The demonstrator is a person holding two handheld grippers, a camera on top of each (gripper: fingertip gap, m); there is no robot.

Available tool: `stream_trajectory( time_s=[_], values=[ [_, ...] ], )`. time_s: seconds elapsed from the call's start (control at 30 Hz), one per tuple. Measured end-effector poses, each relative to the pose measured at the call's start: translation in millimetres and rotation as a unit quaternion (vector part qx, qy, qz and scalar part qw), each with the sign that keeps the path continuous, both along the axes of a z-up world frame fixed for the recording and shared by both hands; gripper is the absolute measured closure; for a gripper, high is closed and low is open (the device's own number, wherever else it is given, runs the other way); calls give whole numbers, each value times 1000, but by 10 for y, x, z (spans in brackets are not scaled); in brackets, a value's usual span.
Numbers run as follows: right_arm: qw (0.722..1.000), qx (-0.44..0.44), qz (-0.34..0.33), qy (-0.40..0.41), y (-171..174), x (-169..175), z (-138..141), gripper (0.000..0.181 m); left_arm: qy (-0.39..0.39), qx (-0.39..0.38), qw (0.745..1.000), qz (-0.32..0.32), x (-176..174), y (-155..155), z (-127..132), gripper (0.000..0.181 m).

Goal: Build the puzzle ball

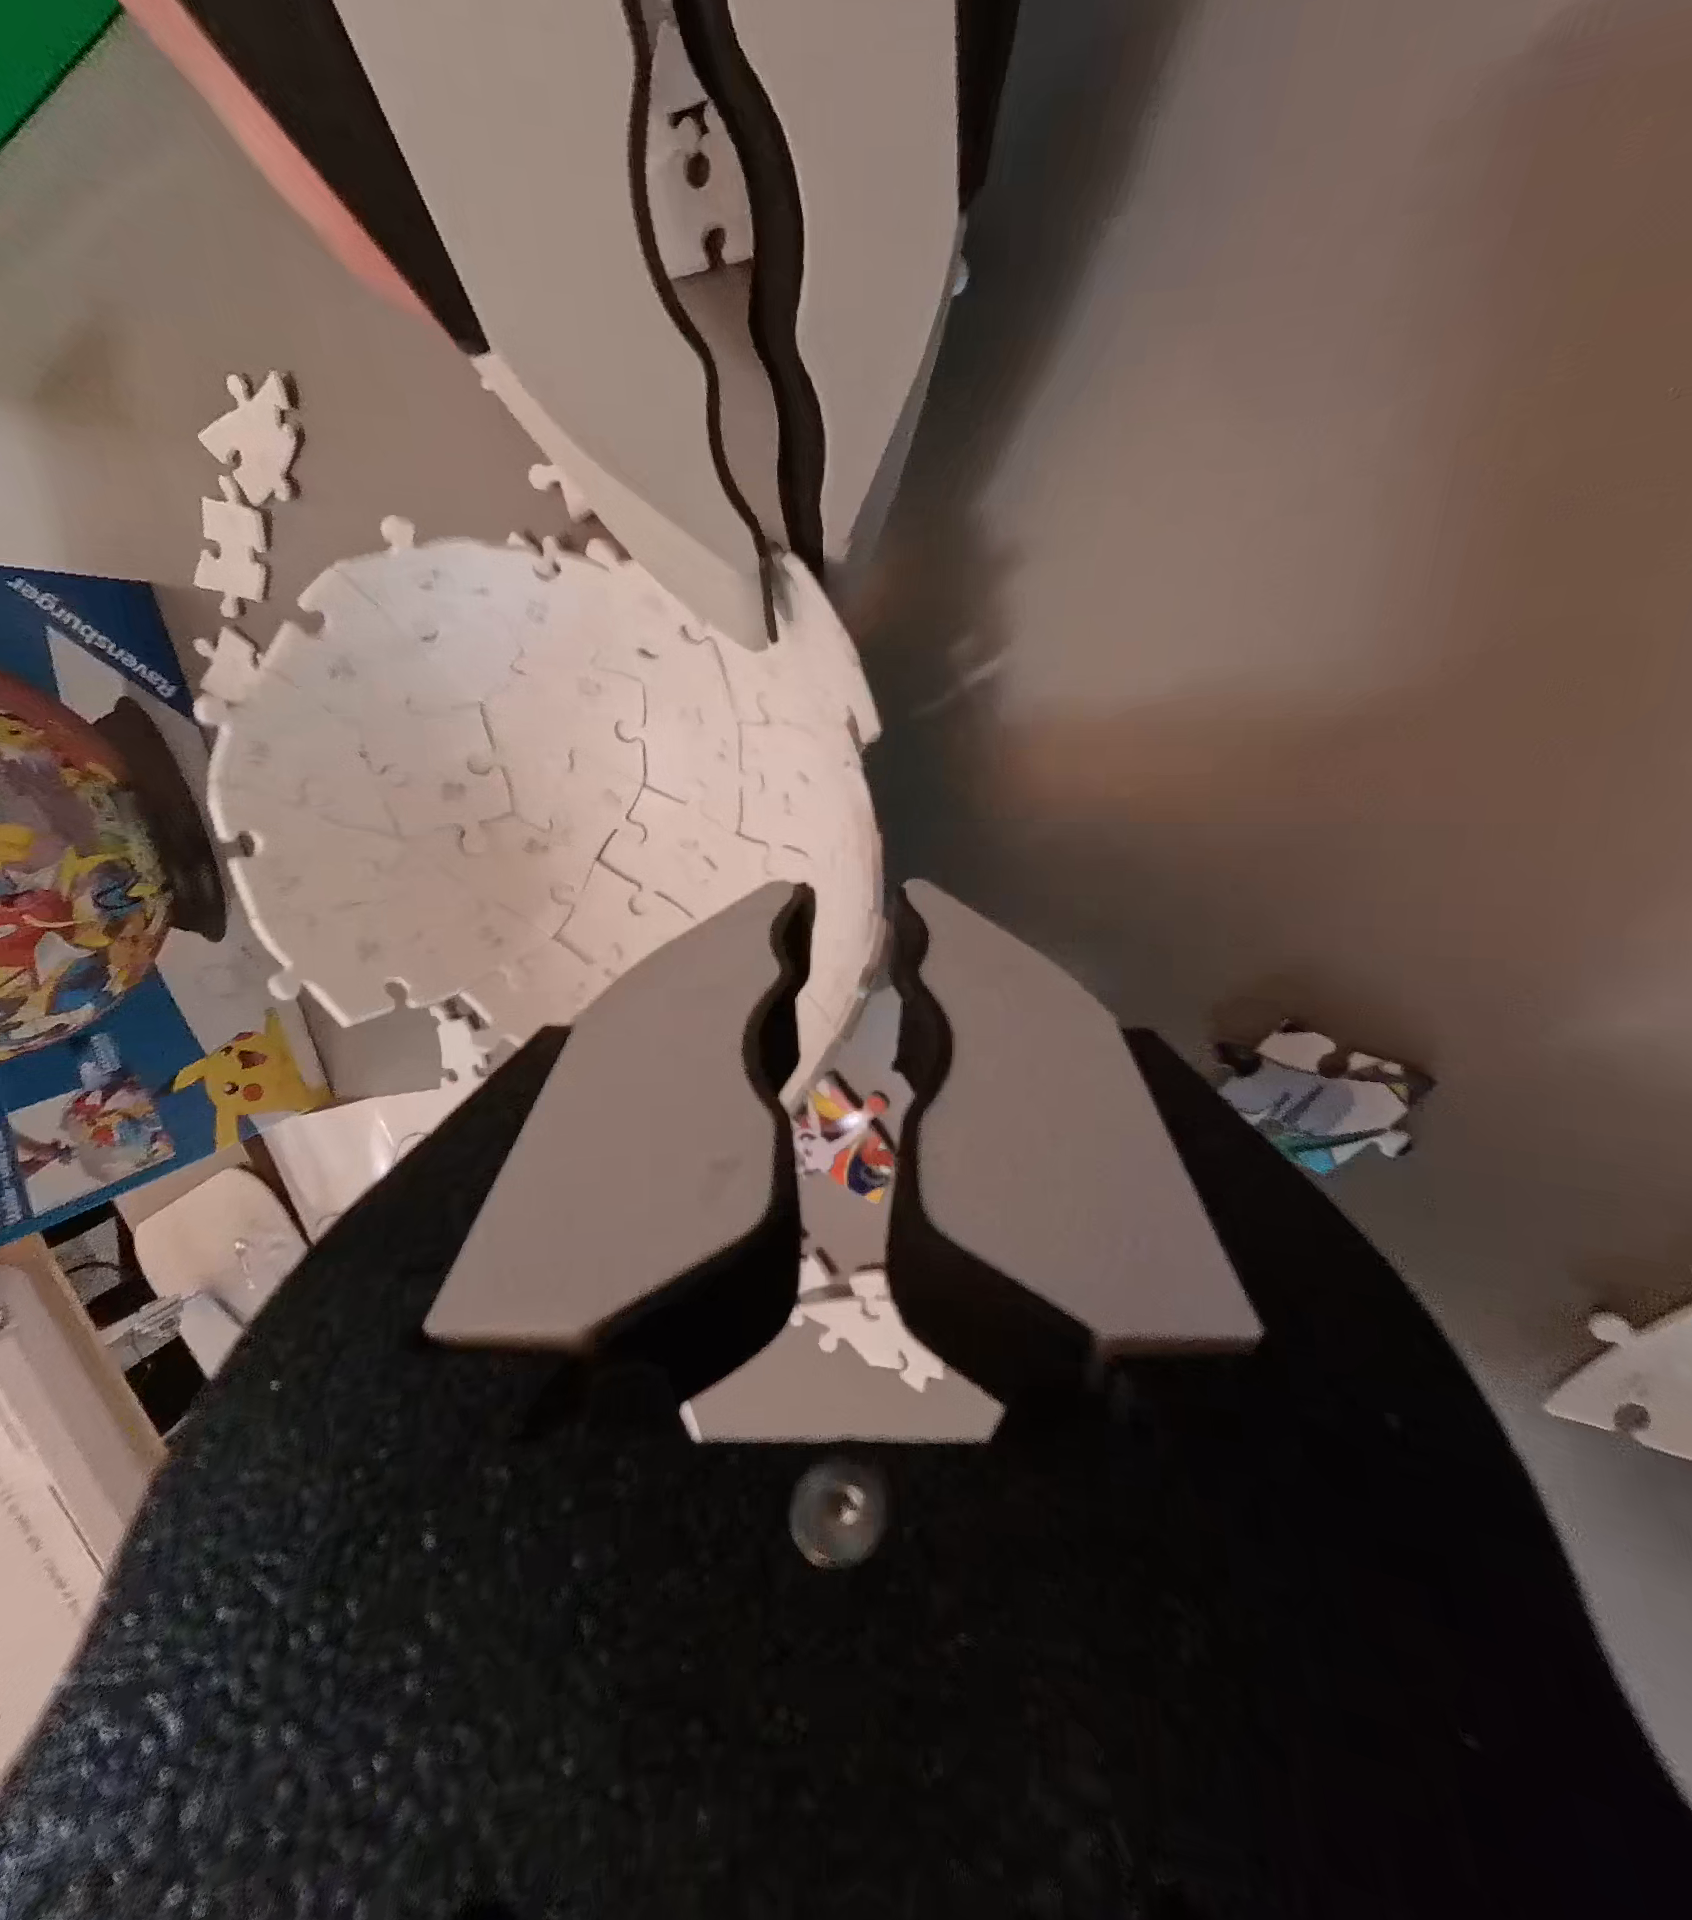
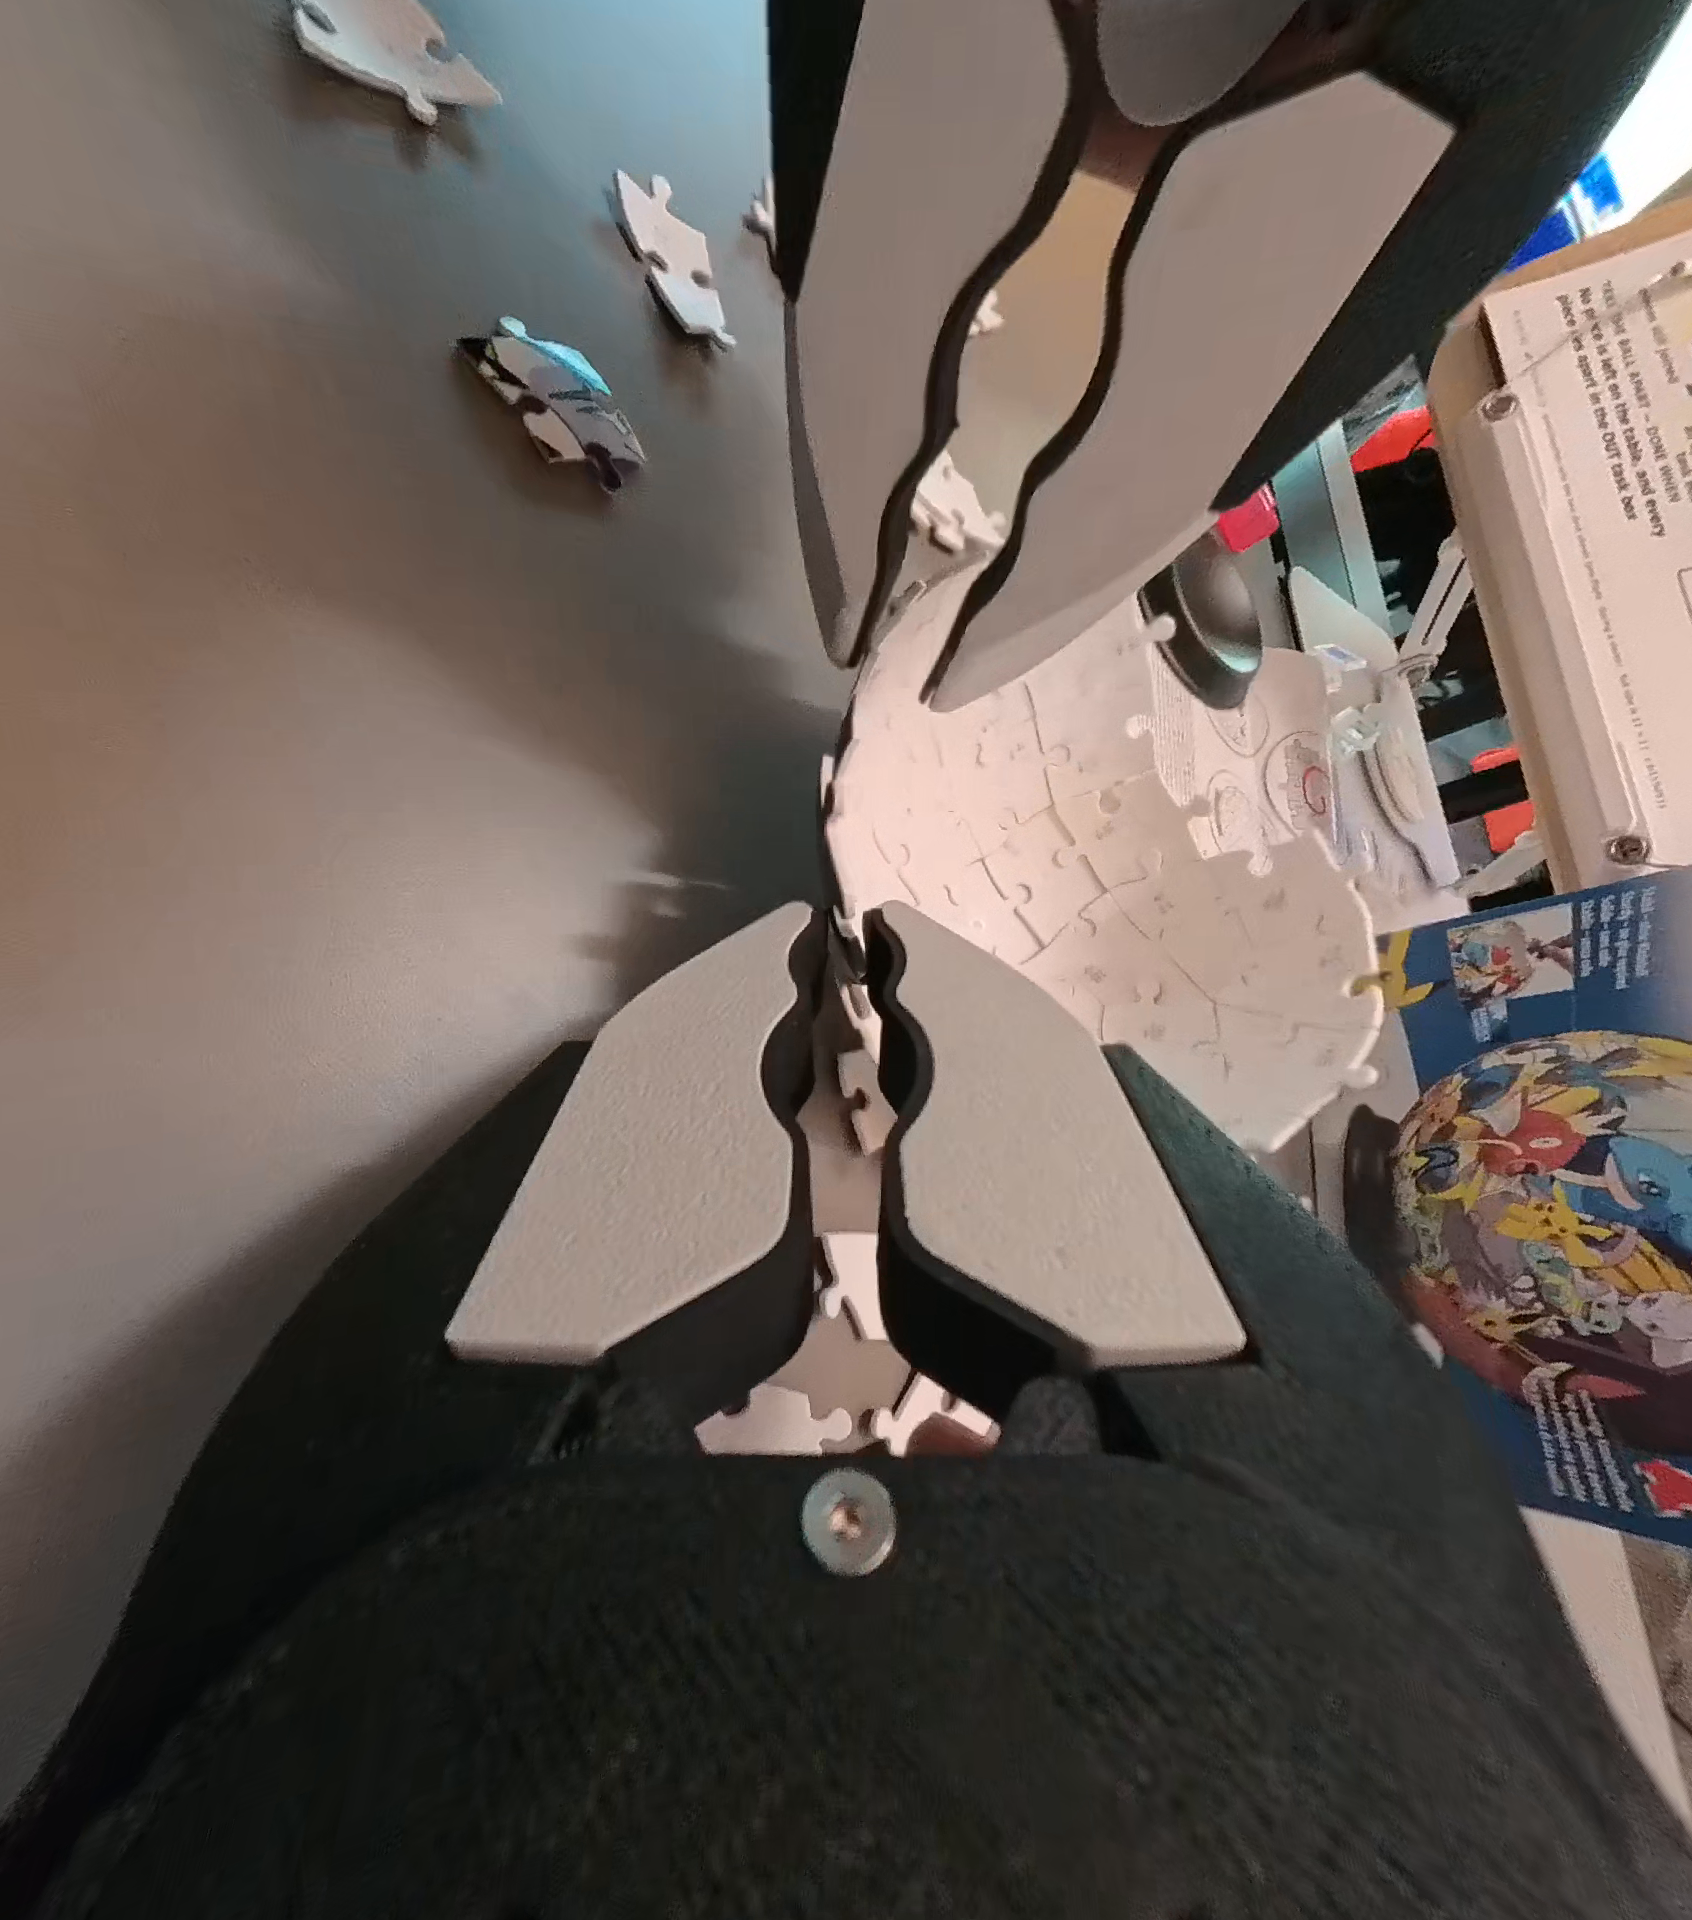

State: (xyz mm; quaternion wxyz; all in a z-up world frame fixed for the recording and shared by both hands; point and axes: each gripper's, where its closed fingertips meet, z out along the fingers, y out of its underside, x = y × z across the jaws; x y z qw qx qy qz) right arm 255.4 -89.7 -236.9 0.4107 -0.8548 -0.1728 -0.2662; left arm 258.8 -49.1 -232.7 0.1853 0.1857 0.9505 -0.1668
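Over grey table [image 1: 1444, 623], white half-built puzzle ball [image 1: 509, 790] shows its hollow inside.

The puzzle ball [image 1: 530, 790] is half built: a curved shell of joined pieces, its plain white inner side showing, tabs jutting along its rim. It is held tilted above the bench [image 1: 1393, 727]. Loose pieces [image 1: 1678, 1387] lie scattered on the bench, most white side up.

Both wrist cameras look closely along their fingers from opposite sides at the shared half-built puzzle ball [image 1: 530, 790].
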Motion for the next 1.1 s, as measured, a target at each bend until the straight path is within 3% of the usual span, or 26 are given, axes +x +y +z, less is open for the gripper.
stream_trajectory(
  time_s=[0.27,0.43,0.67,0.9,1.1],
  values=[
    [1000,20,-6,14,33,16,21,175,-39,-18,999,-15,54,-130,-67,178],
    [999,41,-23,-25,44,5,85,160,-84,-26,996,-6,58,-129,-121,178],
    [997,31,-10,-66,119,-162,69,166,-168,-48,985,3,-30,-131,-179,178],
    [997,9,-9,-75,168,-169,-48,175,-179,-67,981,21,-46,-107,-220,179],
    [994,2,-29,-103,191,-129,-109,162,-171,-81,982,19,-68,-144,-238,179]
  ],
)
